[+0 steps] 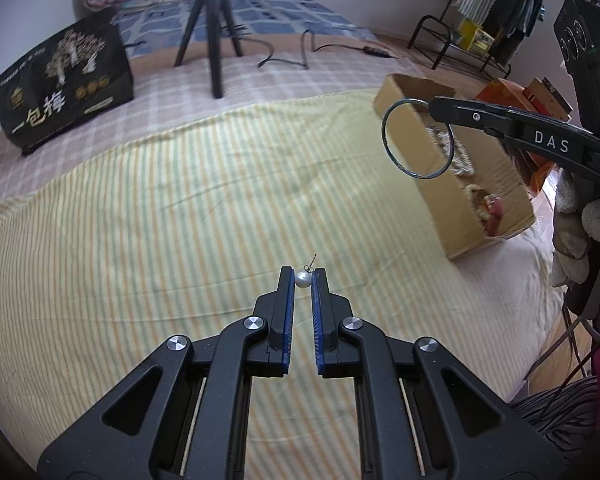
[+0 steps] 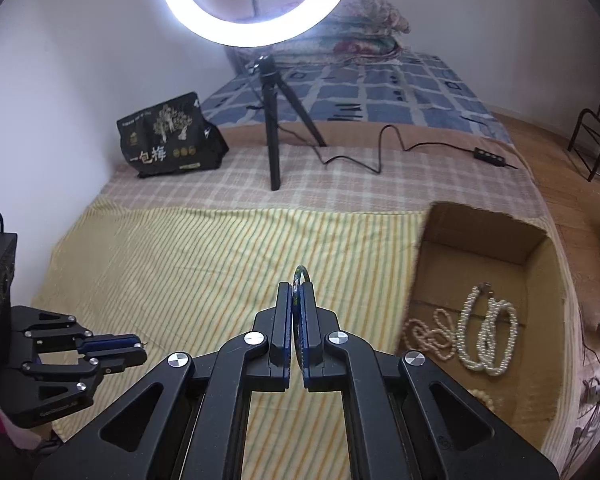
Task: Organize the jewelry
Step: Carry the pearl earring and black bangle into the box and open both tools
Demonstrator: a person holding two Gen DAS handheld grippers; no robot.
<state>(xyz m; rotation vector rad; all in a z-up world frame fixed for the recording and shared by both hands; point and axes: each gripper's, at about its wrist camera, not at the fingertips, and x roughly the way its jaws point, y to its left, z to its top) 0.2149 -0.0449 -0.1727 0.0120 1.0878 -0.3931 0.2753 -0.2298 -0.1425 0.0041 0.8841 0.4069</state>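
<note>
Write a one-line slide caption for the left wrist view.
Left hand-held gripper pinches a pearl earring above the striped cloth while the right hand-held gripper carries a bangle toward the cardboard box.

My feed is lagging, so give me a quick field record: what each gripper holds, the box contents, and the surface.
left gripper: shut on pearl earring
right gripper: shut on bangle, held edge-on between the pads
box: open, cardboard, to the right on the bed
box contents: pearl necklaces
surface: striped cloth
</note>
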